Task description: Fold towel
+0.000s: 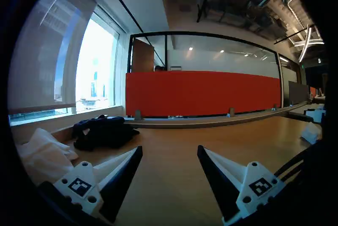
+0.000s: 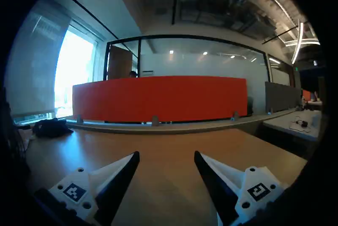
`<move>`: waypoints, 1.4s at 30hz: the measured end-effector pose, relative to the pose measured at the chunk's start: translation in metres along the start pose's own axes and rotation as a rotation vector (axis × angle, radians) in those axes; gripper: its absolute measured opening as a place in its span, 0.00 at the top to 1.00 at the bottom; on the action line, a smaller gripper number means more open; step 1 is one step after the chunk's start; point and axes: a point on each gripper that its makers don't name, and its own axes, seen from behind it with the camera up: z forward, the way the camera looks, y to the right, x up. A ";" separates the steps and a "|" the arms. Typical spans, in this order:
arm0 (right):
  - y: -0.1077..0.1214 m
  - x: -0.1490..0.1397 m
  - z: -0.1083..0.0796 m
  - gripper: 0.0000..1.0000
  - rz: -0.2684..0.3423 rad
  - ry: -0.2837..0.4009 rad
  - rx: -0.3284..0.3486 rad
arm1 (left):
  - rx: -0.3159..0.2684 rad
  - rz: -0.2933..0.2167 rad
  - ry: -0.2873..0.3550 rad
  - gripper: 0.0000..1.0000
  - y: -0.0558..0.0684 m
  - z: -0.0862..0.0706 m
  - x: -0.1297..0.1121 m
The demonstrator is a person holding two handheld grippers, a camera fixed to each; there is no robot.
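Note:
In the left gripper view, my left gripper [image 1: 170, 150] is open just over the wooden table [image 1: 177, 175], nothing between its fingers. A crumpled white towel [image 1: 44, 154] lies on the table to the left of it, close to the left finger [image 1: 122, 175]. Another white cloth [image 1: 311, 132] sits at the far right edge of that view. In the right gripper view, my right gripper [image 2: 167, 155] is open as well, low over bare wood [image 2: 169, 183], with empty space between its fingers.
A dark bundle of cloth or a bag [image 1: 103, 131] lies behind the white towel, also seen far left in the right gripper view as a dark bundle [image 2: 51, 127]. A red divider panel [image 1: 203, 93] runs along the table's far edge. A window [image 1: 95, 72] is at left.

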 end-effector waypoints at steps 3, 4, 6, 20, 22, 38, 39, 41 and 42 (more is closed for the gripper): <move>0.000 -0.001 0.000 0.00 0.016 0.002 0.009 | 0.000 0.000 0.000 0.04 0.000 0.000 0.000; 0.000 -0.001 0.001 0.00 0.019 0.004 0.011 | 0.000 0.000 0.000 0.04 0.000 0.000 0.000; 0.000 -0.002 0.001 0.00 0.025 0.006 0.014 | 0.000 0.000 0.000 0.04 0.000 0.000 0.000; -0.002 -0.014 0.000 0.00 -0.037 0.011 0.010 | 0.000 0.000 0.000 0.04 0.000 0.000 0.000; -0.002 -0.014 0.000 0.00 -0.041 0.014 0.011 | 0.000 0.000 0.000 0.04 0.000 0.000 -0.001; 0.005 -0.011 0.001 0.00 -0.034 0.021 0.001 | 0.000 0.000 0.000 0.04 0.000 -0.001 -0.001; 0.005 -0.011 0.001 0.00 -0.033 0.020 0.001 | 0.000 0.000 0.000 0.04 0.000 -0.001 -0.001; 0.005 -0.011 0.001 0.00 -0.033 0.020 0.001 | 0.000 0.000 0.000 0.04 0.000 -0.001 -0.001; 0.005 -0.011 0.001 0.00 -0.033 0.020 0.001 | 0.000 0.000 0.000 0.04 0.000 -0.001 -0.001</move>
